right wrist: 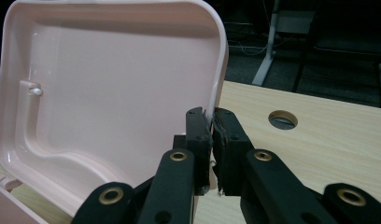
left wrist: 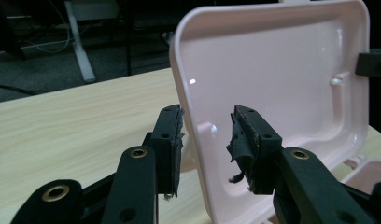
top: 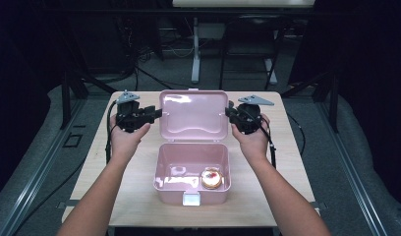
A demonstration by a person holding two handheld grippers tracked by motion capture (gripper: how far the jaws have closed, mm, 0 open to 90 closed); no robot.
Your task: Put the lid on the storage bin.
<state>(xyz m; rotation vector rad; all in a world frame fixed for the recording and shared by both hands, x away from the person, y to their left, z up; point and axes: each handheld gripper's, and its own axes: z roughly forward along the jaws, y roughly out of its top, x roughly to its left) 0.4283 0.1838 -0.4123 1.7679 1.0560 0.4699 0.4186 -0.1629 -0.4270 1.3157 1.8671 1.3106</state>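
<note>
The pink box [top: 192, 173] sits mid-desk [top: 95, 162], its lid [top: 192, 115] standing upright. The right tongs [right wrist: 212, 126] are clamped on the lid's edge; the left tongs [left wrist: 205, 135] straddle the other edge, pads off it.

Left gripper [top: 158, 112] fingers apart; right gripper [top: 229, 113] fingers pinched shut; forearms outstretched.

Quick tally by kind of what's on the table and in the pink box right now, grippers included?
Pink plastic lunch box, lid open: 1
Round pastry with red topping, inside the box: 1
Hand-held gripper: 2, the left hand-held gripper open astride the lid's edge, the right hand-held gripper shut on the lid's other edge
Light wooden table: 1
Total: 5
</note>
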